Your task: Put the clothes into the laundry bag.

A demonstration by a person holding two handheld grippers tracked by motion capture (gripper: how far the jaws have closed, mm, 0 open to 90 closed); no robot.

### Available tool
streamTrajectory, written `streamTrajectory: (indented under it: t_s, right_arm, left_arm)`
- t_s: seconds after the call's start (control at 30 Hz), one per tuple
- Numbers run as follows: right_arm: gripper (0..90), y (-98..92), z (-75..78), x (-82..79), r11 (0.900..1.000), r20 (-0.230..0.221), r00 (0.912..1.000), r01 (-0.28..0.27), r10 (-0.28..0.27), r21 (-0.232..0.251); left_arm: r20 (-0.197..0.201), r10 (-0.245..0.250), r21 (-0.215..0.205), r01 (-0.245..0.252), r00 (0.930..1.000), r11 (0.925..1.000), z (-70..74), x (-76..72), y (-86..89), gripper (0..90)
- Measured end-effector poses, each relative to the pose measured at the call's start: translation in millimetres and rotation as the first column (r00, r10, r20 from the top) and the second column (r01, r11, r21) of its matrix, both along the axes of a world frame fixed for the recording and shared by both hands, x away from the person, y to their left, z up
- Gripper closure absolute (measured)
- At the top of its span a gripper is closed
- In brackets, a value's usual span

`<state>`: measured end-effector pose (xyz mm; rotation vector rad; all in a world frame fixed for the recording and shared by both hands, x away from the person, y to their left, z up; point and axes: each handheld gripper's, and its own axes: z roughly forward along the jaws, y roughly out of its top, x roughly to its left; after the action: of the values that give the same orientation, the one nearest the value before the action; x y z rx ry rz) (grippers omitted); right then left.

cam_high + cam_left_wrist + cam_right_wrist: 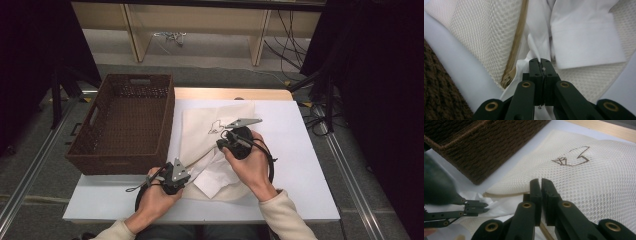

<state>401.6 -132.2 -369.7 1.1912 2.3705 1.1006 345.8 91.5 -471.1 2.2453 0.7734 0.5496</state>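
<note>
A cream mesh laundry bag [200, 122] with a brown trim and a small brown drawing lies on the white table [300, 165]. A white garment [215, 180] spills out of its near opening. My left gripper [191, 171] is at the bag's near left corner, and in the left gripper view its jaws [540, 60] are shut on a fold of the white garment [584, 37] beside the mesh bag [481, 37]. My right gripper [220, 144] sits over the bag's middle. In the right gripper view it [541, 180] is shut on the edge of the mesh bag [586, 182].
A dark brown wicker basket [100, 162] stands on the left of the table, close against the bag's left side. Bare white table lies to the right of the bag. Wooden shelving and cables are on the floor beyond the table.
</note>
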Motion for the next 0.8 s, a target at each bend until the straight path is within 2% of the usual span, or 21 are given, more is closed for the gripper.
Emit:
streamTrajectory:
  t_s: [0.13, 0.2, 0.27, 0.3, 0.33, 0.37, 0.4, 0.43, 0.47, 0.67, 0.7, 0.77, 0.8]
  right_arm:
    - [88.7, 0.3, -0.5, 0.6, 1.000, 0.010, 0.9999, -0.008, 0.008, -0.003]
    - [88.7, 0.7, 0.2, -0.1, 1.000, 0.000, 1.0000, -0.003, 0.003, 0.003]
    - [88.7, 1.0, -0.3, -0.3, 1.000, -0.001, 1.0000, 0.005, -0.005, 0.006]
    - [88.7, 1.3, -0.6, -0.8, 1.000, 0.000, 1.0000, 0.010, -0.010, 0.005]
    - [88.8, 0.8, -0.6, 0.2, 1.000, 0.018, 0.9998, -0.012, 0.013, -0.007]
    - [88.7, 1.4, -0.6, -0.2, 1.000, 0.016, 0.9998, -0.014, 0.014, -0.002]
    - [88.8, 2.4, 0.3, -2.2, 1.000, -0.009, 0.9999, 0.012, -0.011, 0.007]
    - [88.8, 2.6, 0.4, -2.5, 1.000, -0.012, 0.9999, 0.012, -0.012, 0.008]
    - [88.7, 2.2, -0.3, -1.4, 1.000, 0.006, 1.0000, -0.001, 0.001, -0.004]
    - [88.8, 1.7, 0.8, -2.2, 1.000, 0.003, 1.0000, 0.004, -0.004, -0.004]
    - [88.8, 1.2, 0.3, -0.9, 1.000, 0.018, 0.9998, -0.010, 0.010, -0.005]
    - [88.8, 0.9, 0.2, -0.9, 1.000, 0.016, 0.9998, -0.012, 0.012, -0.003]
    - [88.7, 1.0, 0.1, -0.9, 1.000, 0.016, 0.9998, -0.010, 0.010, -0.001]
  left_arm:
    - [-0.003, -0.026, -0.061, 0.026, 0.9997, 0.9978, 5.3, -4.6, -6.6, 88.7]
    - [-0.004, -0.037, -0.102, 0.037, 0.9993, 0.9941, 8.3, -6.0, -12.9, 88.7]
    - [-0.002, -0.051, -0.112, 0.050, 0.9987, 0.9924, 10.8, -4.4, -16.6, 88.7]
    - [-0.003, -0.051, -0.133, 0.050, 0.9987, 0.9899, 11.4, -3.1, -19.0, 88.8]
    - [0.003, -0.056, -0.140, 0.056, 0.9984, 0.9886, 12.9, -1.2, -21.1, 88.8]
    - [0.010, -0.052, -0.144, 0.053, 0.9986, 0.9882, 14.2, -0.1, -24.0, 88.8]
    - [0.010, -0.057, -0.160, 0.058, 0.9983, 0.9854, 14.9, 0.3, -26.9, 88.8]
    - [0.013, -0.067, -0.173, 0.068, 0.9977, 0.9827, 17.7, 1.1, -32.3, 88.8]
    - [0.014, -0.073, -0.178, 0.075, 0.9972, 0.9811, 19.2, 1.5, -35.2, 88.8]
    - [0.058, -0.098, -0.189, 0.108, 0.9935, 0.9761, 29.6, 7.2, -57.6, 88.8]
    - [0.059, -0.092, -0.194, 0.102, 0.9940, 0.9757, 29.5, 8.9, -60.4, 88.7]
    - [0.074, -0.095, -0.212, 0.108, 0.9927, 0.9712, 26.4, 14.7, -65.0, 88.6]
    - [0.067, -0.088, -0.210, 0.100, 0.9939, 0.9726, 24.5, 16.0, -66.6, 88.4]
